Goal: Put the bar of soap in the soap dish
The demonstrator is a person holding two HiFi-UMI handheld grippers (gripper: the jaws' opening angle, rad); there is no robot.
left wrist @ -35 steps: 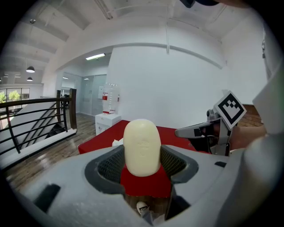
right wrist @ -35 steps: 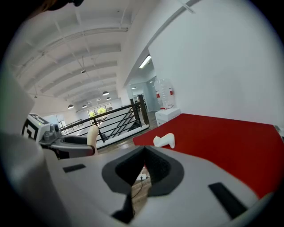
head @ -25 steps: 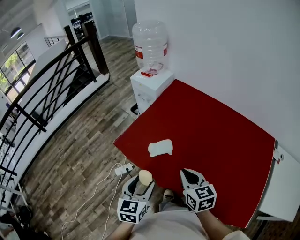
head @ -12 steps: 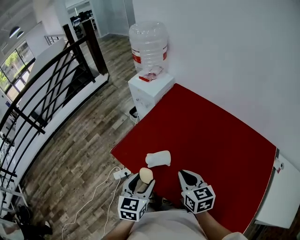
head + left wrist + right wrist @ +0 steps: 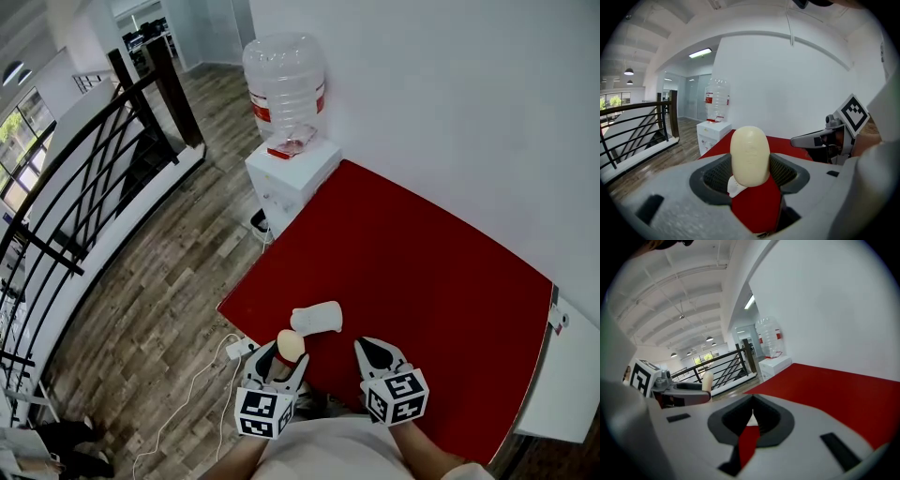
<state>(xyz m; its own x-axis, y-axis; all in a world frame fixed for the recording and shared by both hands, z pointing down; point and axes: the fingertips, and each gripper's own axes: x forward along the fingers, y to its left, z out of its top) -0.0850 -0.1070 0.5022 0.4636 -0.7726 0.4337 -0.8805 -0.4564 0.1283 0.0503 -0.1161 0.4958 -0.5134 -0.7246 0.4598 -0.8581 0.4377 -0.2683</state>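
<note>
A cream oval bar of soap (image 5: pixel 290 346) stands upright between the jaws of my left gripper (image 5: pixel 281 360), which is shut on it at the near left corner of the red table (image 5: pixel 422 272). In the left gripper view the bar of soap (image 5: pixel 749 156) fills the gap between the jaws. The white soap dish (image 5: pixel 318 319) lies on the table just beyond and right of the soap; a sliver of the soap dish (image 5: pixel 736 188) shows under the bar. My right gripper (image 5: pixel 375 351) hovers to the right, shut with nothing in it (image 5: pixel 751 417).
A white water dispenser (image 5: pixel 283 173) with a large clear bottle (image 5: pixel 284 89) stands past the table's far left corner. A black railing (image 5: pixel 84 187) runs along the left. A white power strip (image 5: pixel 239 347) and cable lie on the wood floor. A white wall backs the table.
The left gripper with the soap has edged forward and up, closer to the soap dish. The head view has drifted slightly. The right gripper has stayed in place.
</note>
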